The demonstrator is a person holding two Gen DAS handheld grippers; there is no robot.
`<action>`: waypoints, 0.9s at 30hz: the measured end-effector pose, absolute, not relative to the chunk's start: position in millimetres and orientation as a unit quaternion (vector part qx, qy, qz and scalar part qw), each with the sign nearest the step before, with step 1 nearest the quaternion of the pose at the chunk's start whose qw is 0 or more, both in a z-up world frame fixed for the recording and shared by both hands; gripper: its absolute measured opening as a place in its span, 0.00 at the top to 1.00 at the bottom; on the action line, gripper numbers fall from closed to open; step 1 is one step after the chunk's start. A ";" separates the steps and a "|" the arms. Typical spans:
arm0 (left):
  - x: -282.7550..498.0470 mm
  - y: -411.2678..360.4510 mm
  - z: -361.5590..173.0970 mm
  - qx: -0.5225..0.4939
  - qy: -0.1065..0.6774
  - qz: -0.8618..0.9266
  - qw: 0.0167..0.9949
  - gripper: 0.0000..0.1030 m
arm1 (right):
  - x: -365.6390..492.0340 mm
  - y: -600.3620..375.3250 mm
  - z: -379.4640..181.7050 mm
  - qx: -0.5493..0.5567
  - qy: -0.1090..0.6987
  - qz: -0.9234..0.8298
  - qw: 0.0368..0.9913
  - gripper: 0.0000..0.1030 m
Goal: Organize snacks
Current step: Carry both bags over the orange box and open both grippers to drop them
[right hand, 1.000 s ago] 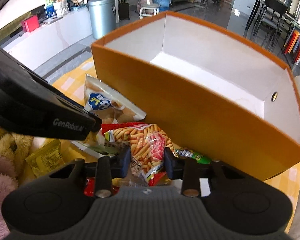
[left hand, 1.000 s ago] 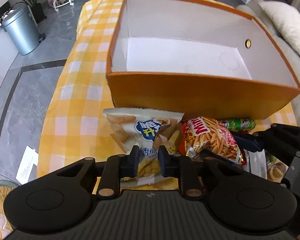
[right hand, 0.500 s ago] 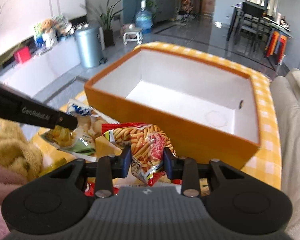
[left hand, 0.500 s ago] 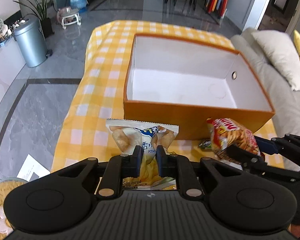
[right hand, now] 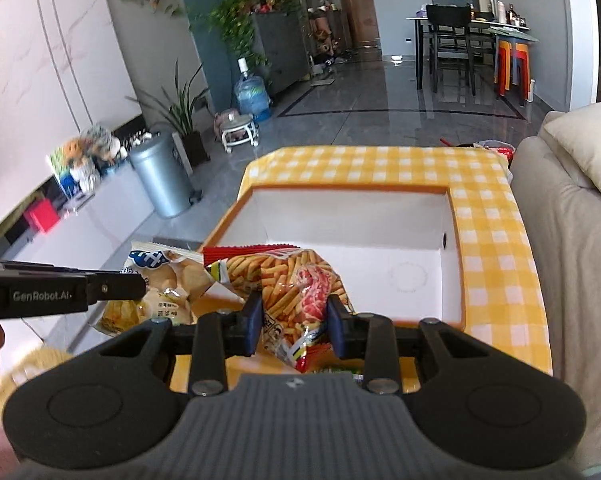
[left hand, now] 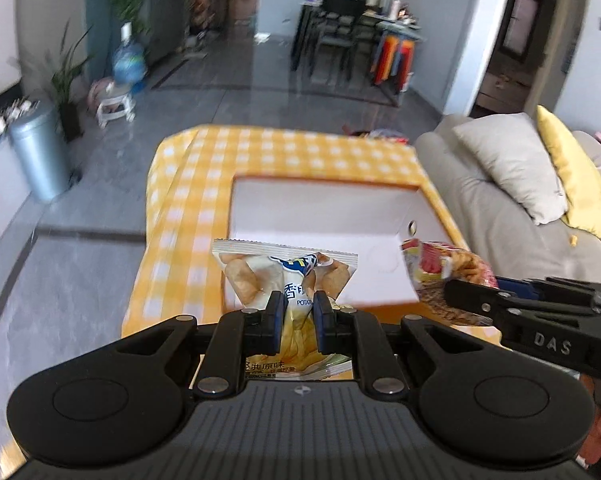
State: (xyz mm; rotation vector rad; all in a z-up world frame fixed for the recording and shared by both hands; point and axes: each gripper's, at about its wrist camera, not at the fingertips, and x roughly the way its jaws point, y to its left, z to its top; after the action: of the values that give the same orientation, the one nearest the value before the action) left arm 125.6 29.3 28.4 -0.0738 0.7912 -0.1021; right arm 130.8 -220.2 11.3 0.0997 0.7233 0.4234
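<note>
My left gripper is shut on a white potato chip bag and holds it in the air over the near wall of the orange box. My right gripper is shut on a red bag of fry-shaped sticks, also raised above the box's near edge. The box has a white inside that looks empty. The red bag shows at the right in the left wrist view. The chip bag shows at the left in the right wrist view.
The box sits on a table with a yellow checked cloth. A grey sofa with cushions stands to the right. A grey bin stands on the floor to the left. A green packet peeks under my right gripper.
Both grippers have risen with their bags, from table level to above the box's near edge. The view now looks down into the box from higher up.
</note>
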 end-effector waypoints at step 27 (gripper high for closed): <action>272.6 -0.8 -72.8 0.116 0.558 -0.102 0.815 0.84 | 309.7 -182.9 -84.2 0.162 0.582 0.139 0.785 0.70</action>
State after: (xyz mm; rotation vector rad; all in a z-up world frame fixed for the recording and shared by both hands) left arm 272.6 -0.8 -72.8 0.2465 1.1910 -0.2181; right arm 309.7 -182.9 -84.2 0.3486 1.2554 0.2991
